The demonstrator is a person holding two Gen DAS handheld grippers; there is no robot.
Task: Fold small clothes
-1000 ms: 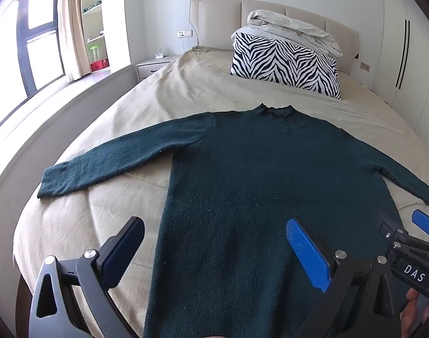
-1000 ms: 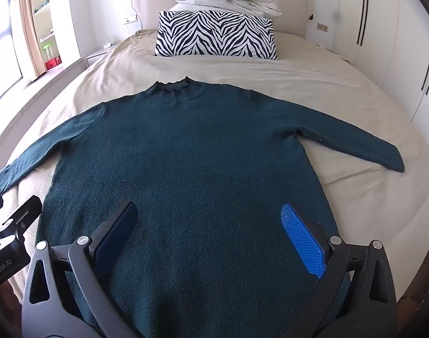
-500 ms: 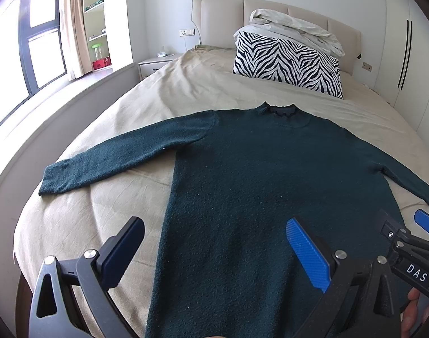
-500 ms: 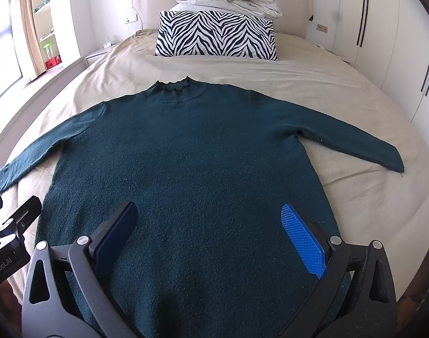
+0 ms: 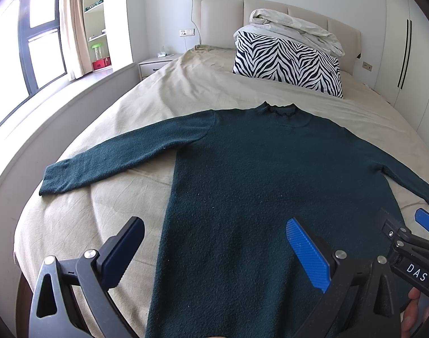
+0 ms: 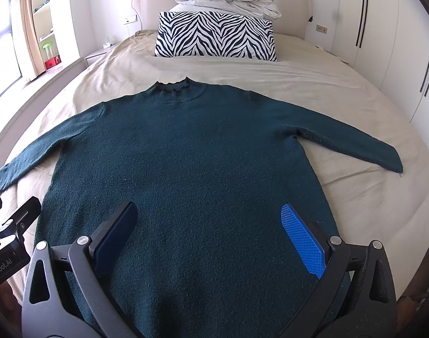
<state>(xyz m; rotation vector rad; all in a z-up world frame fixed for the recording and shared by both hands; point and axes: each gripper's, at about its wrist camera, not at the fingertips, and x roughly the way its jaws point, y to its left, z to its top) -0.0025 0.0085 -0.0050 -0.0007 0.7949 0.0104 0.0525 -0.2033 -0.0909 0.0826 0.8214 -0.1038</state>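
Note:
A dark teal sweater [image 5: 259, 186] [image 6: 186, 163] lies flat and face up on the beige bed [image 5: 169, 95] [image 6: 341, 84], collar toward the headboard and both sleeves spread out. My left gripper [image 5: 214, 236] hovers open above the sweater's lower left part, nothing between its fingers. My right gripper [image 6: 208, 222] hovers open above the lower middle of the sweater, also empty. In the left wrist view the right gripper shows at the right edge, and in the right wrist view part of the left gripper shows at the left edge.
A zebra-print pillow [image 6: 214, 35] with a crumpled white duvet [image 6: 228, 0] on top sits against the headboard. A nightstand [image 5: 158, 63] and a low wall stand left of the bed. White wardrobes [image 6: 383, 42] line the right side.
Both grippers have stayed open; the left wrist view has drifted slightly, the right is almost unchanged. The sweater has not moved.

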